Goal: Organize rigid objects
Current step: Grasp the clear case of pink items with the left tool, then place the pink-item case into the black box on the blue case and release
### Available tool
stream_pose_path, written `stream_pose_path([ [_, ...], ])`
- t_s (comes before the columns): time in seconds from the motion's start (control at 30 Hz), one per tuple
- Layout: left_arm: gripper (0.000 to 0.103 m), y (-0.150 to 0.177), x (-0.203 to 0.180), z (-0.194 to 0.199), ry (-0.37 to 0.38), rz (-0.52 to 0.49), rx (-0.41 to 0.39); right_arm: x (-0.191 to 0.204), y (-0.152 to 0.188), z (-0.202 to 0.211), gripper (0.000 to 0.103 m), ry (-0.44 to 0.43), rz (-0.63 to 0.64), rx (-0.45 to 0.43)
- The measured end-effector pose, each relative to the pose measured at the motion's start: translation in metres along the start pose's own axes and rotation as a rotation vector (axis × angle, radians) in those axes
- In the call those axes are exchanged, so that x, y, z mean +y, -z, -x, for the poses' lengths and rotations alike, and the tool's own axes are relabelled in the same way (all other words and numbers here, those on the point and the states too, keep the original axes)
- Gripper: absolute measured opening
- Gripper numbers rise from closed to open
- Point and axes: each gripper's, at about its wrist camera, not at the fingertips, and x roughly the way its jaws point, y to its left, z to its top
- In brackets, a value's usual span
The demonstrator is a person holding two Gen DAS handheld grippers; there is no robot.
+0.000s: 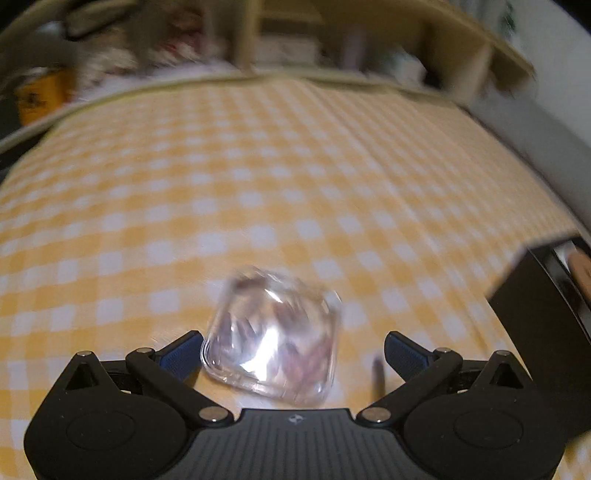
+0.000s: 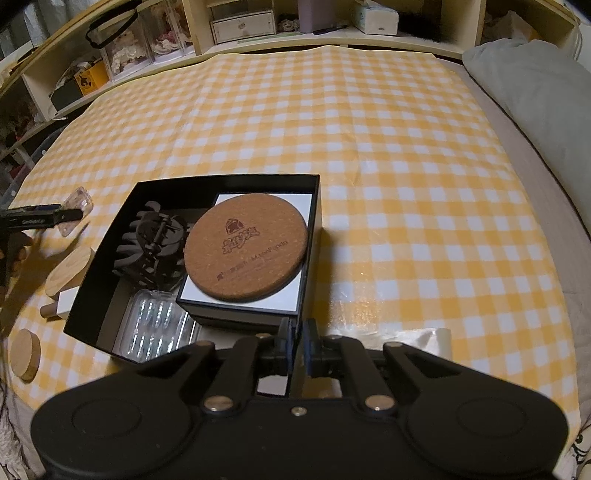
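Right wrist: yellow checked cloth [image 2: 388, 166], shelves [image 2: 236, 22] behind, right claw [image 2: 299, 341] clenched on box wall [image 2: 295, 354].

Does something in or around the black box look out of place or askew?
Yes. The cork coaster lies off-centre on the small white-topped box, overhanging its left edge. The clear plastic case and wooden pieces are outside the black box.

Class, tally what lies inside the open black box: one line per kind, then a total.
Cork coaster: 1
Black hair claw: 1
Clear plastic tray: 1
White-topped small box: 1
Total: 4
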Motion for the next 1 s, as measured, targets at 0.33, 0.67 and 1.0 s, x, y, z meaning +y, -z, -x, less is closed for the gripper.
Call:
stream_pose_path([
  [0.33,0.092,-0.015,-0.018,-0.012,-0.169,0.07,0.073,0.001,-0.001,-0.003,0.007,0.004,0.004,0.002],
  [0.67,0.076,-0.014,-0.027,-0.019,-0.249,0.078,-0.003,0.0,-0.002,-0.003,0.01,0.011,0.0,-0.002],
  [1.0,0.076,-0.016,-0.043,0.009,-0.25,0.201,-0.066,0.0,-0.001,-0.002,0.009,0.008,-0.008,-0.004],
])
